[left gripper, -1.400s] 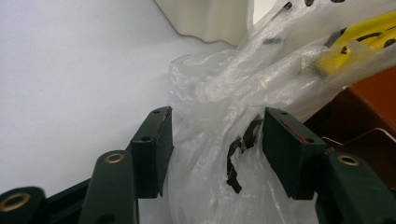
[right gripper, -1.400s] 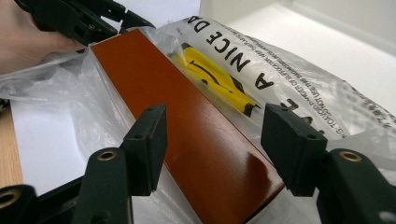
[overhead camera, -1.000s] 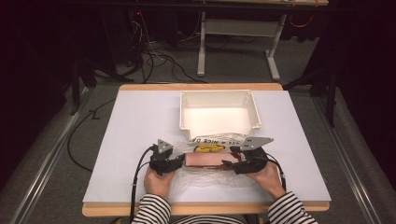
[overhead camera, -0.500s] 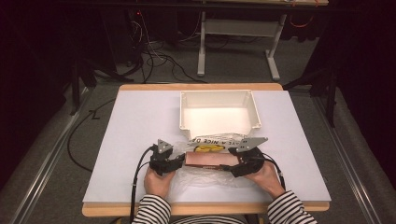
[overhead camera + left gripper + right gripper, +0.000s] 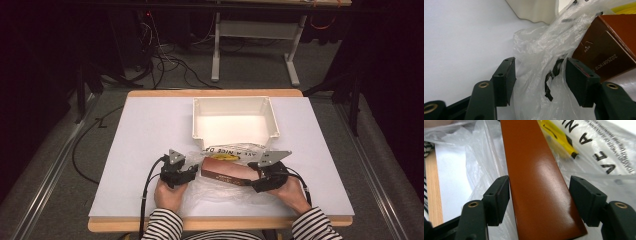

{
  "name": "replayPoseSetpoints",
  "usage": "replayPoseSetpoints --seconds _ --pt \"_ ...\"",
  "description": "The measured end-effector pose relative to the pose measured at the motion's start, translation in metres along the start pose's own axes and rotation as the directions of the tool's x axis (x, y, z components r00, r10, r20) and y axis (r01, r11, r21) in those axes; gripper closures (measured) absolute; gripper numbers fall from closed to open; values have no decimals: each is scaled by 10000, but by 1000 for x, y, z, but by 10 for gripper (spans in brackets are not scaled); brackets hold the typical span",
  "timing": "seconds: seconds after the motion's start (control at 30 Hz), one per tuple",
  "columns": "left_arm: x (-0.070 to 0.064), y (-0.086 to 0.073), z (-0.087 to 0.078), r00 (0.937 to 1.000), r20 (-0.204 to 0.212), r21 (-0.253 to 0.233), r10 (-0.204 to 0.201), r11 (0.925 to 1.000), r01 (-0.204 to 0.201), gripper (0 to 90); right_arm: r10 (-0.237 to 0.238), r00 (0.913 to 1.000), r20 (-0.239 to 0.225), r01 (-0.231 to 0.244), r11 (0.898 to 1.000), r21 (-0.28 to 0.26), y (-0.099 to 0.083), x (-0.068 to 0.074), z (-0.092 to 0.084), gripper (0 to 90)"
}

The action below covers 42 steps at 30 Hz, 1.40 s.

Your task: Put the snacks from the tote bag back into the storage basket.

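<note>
Box (image 5: 227,171), brown and long, lay on a clear plastic bag (image 5: 220,187) near the front edge of the table (image 5: 150,125), between the two grippers and just in front of the white bin (image 5: 235,120). The right gripper (image 5: 256,176) straddled the box's right end; in the right gripper view its jaws stood wide, the left pad at the box's edge and the right pad clear of it, so nothing was clamped. Those jaws had just been closing a little after opening to their widest, with the box between them, and the grey plate on top had shifted slightly from half a second before. I judge the grip was being reset rather than finished. The left gripper (image 5: 192,172) stood about half open around bunched bag film beside the box's left end, pads not visibly pressing. Black letters on the bag read "A NICE D", beside a yellow mark. The box end bore a small printed code, too fine to trust.
</note>
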State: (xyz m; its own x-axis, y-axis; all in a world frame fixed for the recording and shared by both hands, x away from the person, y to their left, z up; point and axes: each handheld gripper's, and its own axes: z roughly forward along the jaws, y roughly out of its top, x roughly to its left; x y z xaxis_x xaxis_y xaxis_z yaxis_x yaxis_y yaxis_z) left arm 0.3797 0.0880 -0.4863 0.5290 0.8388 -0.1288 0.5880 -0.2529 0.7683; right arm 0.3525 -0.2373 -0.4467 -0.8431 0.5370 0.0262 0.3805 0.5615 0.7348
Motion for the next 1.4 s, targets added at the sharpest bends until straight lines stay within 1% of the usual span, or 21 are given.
replayPoseSetpoints --seconds 0.1,0.13,0.17,0.2,0.23,0.27,0.33,0.4,0.5,0.63,0.67,0.83,1.07,1.13,1.17,1.2,1.4 --pt "0 0 0 10000 7 1 -7 10000 7 423 -26 10000 -93 30 9992 400 -1 -2 8 332" --pt "0 0 0 10000 -2 -1 1 10000 -1 423 150 9995 -277 -137 9989 456 -3 -4 12 343" --pt "0 0 0 10000 -2 -1 1 10000 -1 422 150 9995 -277 -137 9989 456 -3 -4 12 343" --pt "0 0 0 10000 -3 -1 10 10000 -10 421 134 9990 -422 -115 9990 441 -4 -6 13 363" --pt "0 0 0 10000 -3 -1 10 10000 -10 421 134 9990 -422 -115 9990 441 -4 -6 13 363" --pt "0 0 0 10000 -3 6 19 10000 -19 420 73 9990 -444 -54 9990 436 -5 -5 12 397" --pt "0 0 0 10000 -4 6 22 10000 -22 420 50 9989 -466 -28 9990 452 -5 -4 11 406" --pt "0 0 0 10000 8 6 28 10000 -28 417 -138 9987 -494 163 9986 503 -5 -1 9 419" --pt "0 0 0 10000 9 8 32 10000 -32 415 -202 9987 -466 223 9987 451 -6 1 7 422" --pt "0 0 0 10000 -4 20 71 10000 -71 414 -182 9989 -427 194 9994 285 -5 3 1 423" --pt "0 0 0 10000 -10 19 78 10000 -78 413 -157 9990 -423 163 9998 128 -4 3 -4 424" --pt "-1 0 0 10000 -16 27 92 10000 -92 412 -144 9991 -407 144 9999 19 0 4 -13 424" --pt "-1 0 0 9999 -38 29 120 9999 -120 410 -53 9993 -366 42 9995 -305 10 2 -26 423" --pt "-1 0 0 9999 -20 34 118 9999 -118 409 -9 9996 -283 -3 9992 -411 12 0 -32 422" --pt "-1 0 0 9999 -20 34 118 9999 -118 408 -9 9996 -283 -3 9992 -411 12 0 -32 422" --pt "-1 0 0 9999 -12 32 112 9999 -112 408 87 9996 -286 -100 9989 -468 14 -1 -36 421" --pt "-1 0 0 9999 -29 27 120 9999 -119 408 121 9997 -189 -133 9979 -637 20 -5 -44 421"
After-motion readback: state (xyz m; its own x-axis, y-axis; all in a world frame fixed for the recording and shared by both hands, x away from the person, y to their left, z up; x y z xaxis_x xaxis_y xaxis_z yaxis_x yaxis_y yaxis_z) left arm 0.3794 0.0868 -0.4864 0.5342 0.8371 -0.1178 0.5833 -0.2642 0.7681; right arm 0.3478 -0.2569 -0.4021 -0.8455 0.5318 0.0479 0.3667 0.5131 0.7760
